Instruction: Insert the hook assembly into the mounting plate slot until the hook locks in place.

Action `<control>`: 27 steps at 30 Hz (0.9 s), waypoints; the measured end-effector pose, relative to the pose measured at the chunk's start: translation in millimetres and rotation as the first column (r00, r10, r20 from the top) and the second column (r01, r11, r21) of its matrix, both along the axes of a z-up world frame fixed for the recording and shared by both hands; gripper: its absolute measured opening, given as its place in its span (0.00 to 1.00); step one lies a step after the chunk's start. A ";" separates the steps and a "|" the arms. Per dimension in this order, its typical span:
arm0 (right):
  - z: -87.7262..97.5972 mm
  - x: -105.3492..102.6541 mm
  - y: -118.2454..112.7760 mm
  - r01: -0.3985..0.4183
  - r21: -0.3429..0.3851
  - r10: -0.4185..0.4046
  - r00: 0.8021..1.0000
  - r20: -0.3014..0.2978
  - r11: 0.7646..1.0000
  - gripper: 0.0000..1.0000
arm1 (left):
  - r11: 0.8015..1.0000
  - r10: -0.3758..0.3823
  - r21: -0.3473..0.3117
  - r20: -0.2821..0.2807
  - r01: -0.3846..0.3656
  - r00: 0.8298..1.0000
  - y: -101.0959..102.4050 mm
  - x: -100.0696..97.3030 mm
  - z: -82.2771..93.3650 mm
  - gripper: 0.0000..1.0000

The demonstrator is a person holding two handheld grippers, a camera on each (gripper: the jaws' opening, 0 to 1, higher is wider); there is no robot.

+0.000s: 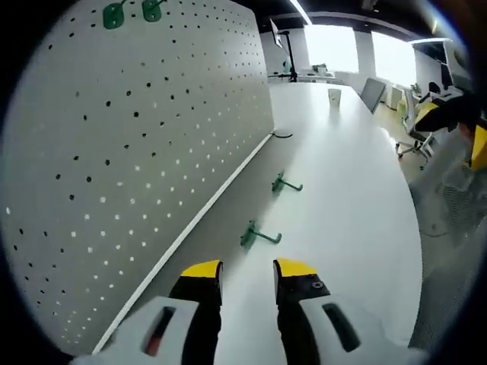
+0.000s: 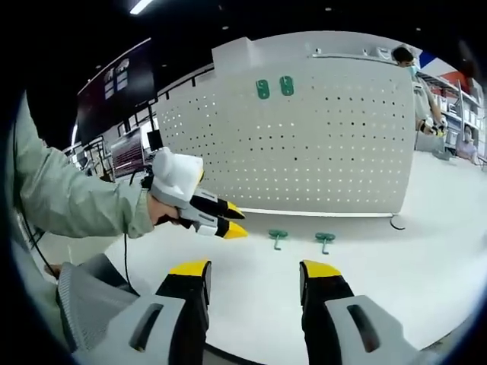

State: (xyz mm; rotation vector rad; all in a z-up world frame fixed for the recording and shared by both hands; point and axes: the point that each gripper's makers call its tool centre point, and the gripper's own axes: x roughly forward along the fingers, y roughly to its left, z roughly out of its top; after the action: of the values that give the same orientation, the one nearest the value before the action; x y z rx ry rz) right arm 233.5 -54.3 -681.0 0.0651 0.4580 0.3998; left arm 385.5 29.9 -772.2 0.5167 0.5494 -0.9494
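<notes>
Two green hooks (image 1: 257,235) (image 1: 285,183) lying loose on the white tabletop (image 1: 342,198), near the foot of the upright pegboard (image 1: 152,137). Two more (image 2: 262,89) (image 2: 286,85) mounted high on it. Left tongs (image 1: 248,269) and right tongs (image 2: 255,269) both released, gripping nothing.

This looks like an open-plan office or lab floor fitted out as a test workspace: a long white counter (image 1: 342,190) runs back toward bright windows (image 1: 358,49), with a monitor on a stand (image 1: 278,38) at its far end and a rolling office chair (image 1: 418,125) off to the side. A large white pegboard (image 1: 137,152) stands upright along the counter, and strip lights (image 1: 300,11) cross the dark ceiling. In the right gripper view, metal shelving (image 2: 464,106) stands past the pegboard and a dark wall display (image 2: 114,87) hangs at the left.
</notes>
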 end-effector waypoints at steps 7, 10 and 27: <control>-1.8 1.2 -2.4 0.016 0.007 -0.016 1.000 -0.007 1.000 0.45 | 1.000 -0.021 0.010 -0.001 0.021 1.000 -11.1 15.3 -12.1 0.28; -2.7 1.8 -3.6 0.020 0.007 -0.020 1.000 -0.010 1.000 0.45 | 1.000 -0.025 0.012 -0.006 0.025 1.000 -14.1 19.9 -17.5 0.28; -7.1 4.4 -11.0 0.066 0.021 -0.065 0.998 -0.026 0.998 0.45 | 0.995 -0.098 0.019 -0.031 0.099 0.995 -30.2 34.0 -46.4 0.29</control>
State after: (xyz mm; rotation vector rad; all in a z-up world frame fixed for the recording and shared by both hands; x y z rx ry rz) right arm 237.9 -65.2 -688.1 0.1057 0.4754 0.3400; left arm 419.5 -0.3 -818.6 0.5524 0.5656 -1.0480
